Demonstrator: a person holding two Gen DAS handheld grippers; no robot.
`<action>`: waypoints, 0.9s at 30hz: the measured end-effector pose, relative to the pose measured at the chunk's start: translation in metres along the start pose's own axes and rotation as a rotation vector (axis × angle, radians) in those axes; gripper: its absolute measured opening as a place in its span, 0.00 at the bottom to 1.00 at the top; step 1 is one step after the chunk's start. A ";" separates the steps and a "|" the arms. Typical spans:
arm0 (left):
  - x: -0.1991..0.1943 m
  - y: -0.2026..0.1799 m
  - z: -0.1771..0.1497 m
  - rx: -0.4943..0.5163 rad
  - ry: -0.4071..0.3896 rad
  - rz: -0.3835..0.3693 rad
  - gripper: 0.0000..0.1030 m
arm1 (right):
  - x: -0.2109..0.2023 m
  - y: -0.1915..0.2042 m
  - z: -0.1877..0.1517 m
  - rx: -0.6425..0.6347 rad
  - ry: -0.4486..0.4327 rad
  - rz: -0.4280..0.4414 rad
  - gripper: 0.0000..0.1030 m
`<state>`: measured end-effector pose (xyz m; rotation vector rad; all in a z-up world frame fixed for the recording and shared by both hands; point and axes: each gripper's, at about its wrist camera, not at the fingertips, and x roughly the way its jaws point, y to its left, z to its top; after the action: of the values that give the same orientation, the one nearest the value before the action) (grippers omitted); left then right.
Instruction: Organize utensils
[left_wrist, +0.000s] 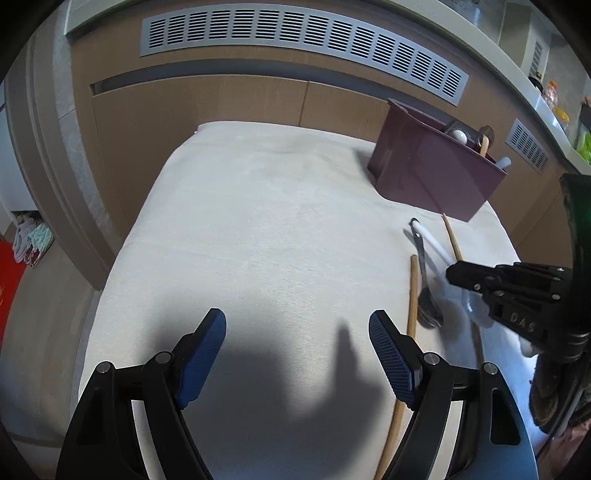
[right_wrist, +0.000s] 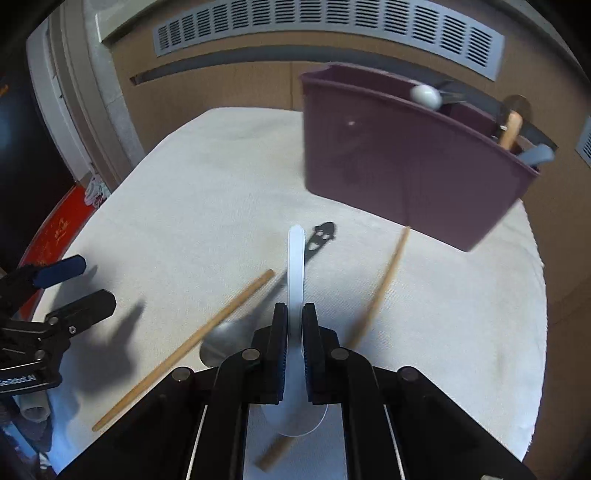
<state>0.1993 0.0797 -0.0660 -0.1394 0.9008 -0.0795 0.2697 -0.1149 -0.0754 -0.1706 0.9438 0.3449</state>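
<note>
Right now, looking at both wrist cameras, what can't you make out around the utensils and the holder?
- White spoon: its bowl sits behind the right gripper fingers in the right wrist view.
- Holder: its inside is hidden by its own front wall in both views; only utensil tips show.
- Chopstick: its lower end passes behind the left gripper in the left wrist view.

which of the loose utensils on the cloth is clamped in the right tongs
The white plastic spoon: the right tongs are shut on its handle. The grey metal spoon and the two wooden chopsticks lie untouched beside it.
</note>
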 end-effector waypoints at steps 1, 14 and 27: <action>0.000 -0.004 0.000 0.011 0.004 -0.002 0.78 | -0.006 -0.006 -0.003 0.013 -0.007 -0.006 0.07; 0.001 -0.060 -0.010 0.171 0.051 -0.094 0.78 | -0.049 -0.086 -0.069 0.190 -0.019 -0.075 0.07; 0.022 -0.078 -0.014 0.247 0.241 -0.136 0.38 | -0.048 -0.092 -0.098 0.239 -0.040 -0.017 0.09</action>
<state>0.2006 -0.0018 -0.0795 0.0409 1.1128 -0.3386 0.2023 -0.2398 -0.0938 0.0466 0.9351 0.2171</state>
